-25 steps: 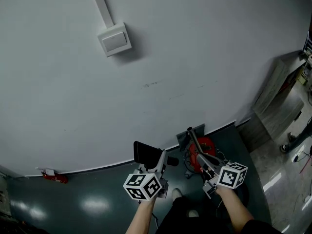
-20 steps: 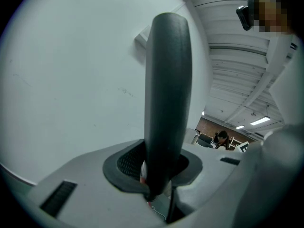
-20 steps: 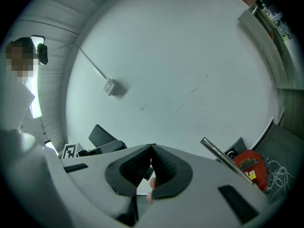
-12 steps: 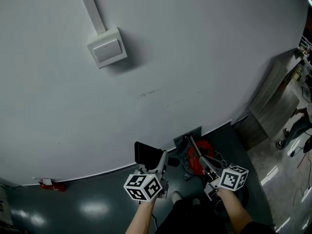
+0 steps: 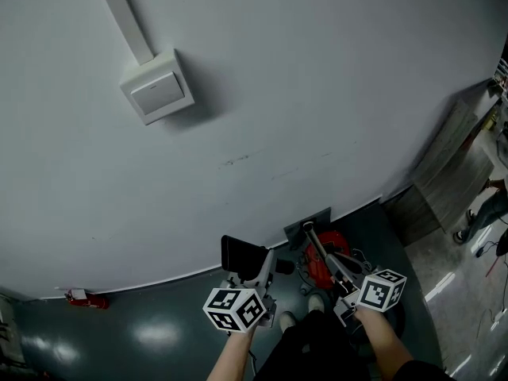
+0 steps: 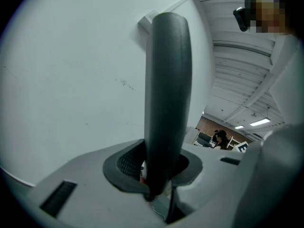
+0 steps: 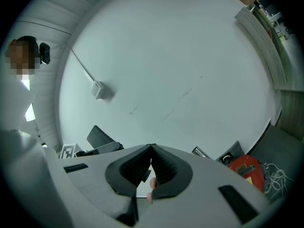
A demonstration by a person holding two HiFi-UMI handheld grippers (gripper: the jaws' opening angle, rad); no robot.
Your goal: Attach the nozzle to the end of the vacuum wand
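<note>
In the head view my left gripper [image 5: 252, 270] is shut on the black nozzle [image 5: 242, 254], a flat dark piece that sticks up in front of the wall. In the left gripper view the nozzle [image 6: 167, 94] rises upright from between the pads. My right gripper [image 5: 332, 267] is shut with its pads together and nothing between them [image 7: 152, 167]. It hovers just beside the metal vacuum wand [image 5: 314, 243], which leans against the wall above the red vacuum body [image 5: 327, 254]. The wand's end [image 7: 199, 152] shows right of the right jaws, and the nozzle [image 7: 100, 137] to their left.
A grey switch box [image 5: 156, 94] with a conduit hangs on the white wall. A small red object [image 5: 81, 296] lies at the wall's foot on the left. Cables [image 5: 362, 255] trail by the vacuum. A wooden cabinet [image 5: 451, 161] and a person's legs [image 5: 480, 217] are at the right.
The head view has swung, so the switch box has slid left in the picture. Both grippers have shifted slightly along the wall. The grip on the nozzle is unchanged.
</note>
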